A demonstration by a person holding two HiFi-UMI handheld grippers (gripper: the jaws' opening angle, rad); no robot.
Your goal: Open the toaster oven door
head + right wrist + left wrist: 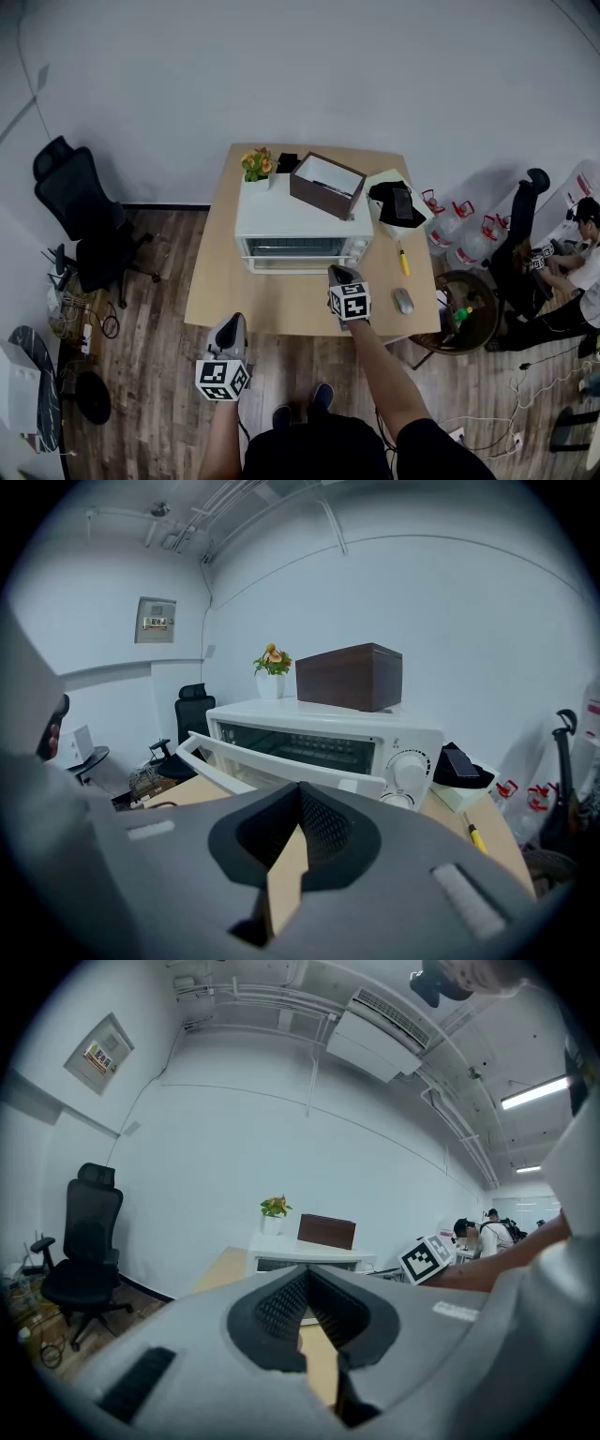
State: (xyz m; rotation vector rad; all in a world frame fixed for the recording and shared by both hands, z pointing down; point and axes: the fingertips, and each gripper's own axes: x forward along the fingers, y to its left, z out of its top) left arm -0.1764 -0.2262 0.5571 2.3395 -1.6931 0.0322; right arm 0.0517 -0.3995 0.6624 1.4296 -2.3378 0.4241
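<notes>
A white toaster oven [300, 225] stands on the wooden table [225, 291], with its glass front toward me. In the right gripper view its door [281, 772] hangs tilted outward, partly open, with the control knobs [410, 771] at its right. My right gripper [339, 274] hovers over the table just before the oven's right front, shut and empty; its jaws [300, 810] meet at the tip. My left gripper [232, 324] hangs at the table's near edge, well short of the oven [309, 1262], jaws [307, 1283] closed on nothing.
A brown box [326, 185] and a potted flower [257, 167] sit on the oven top. Right of the oven lie a black pouch [398, 204], a yellow screwdriver [403, 260] and a mouse [403, 301]. An office chair [80, 211] stands at the left; a seated person [572, 267] is far right.
</notes>
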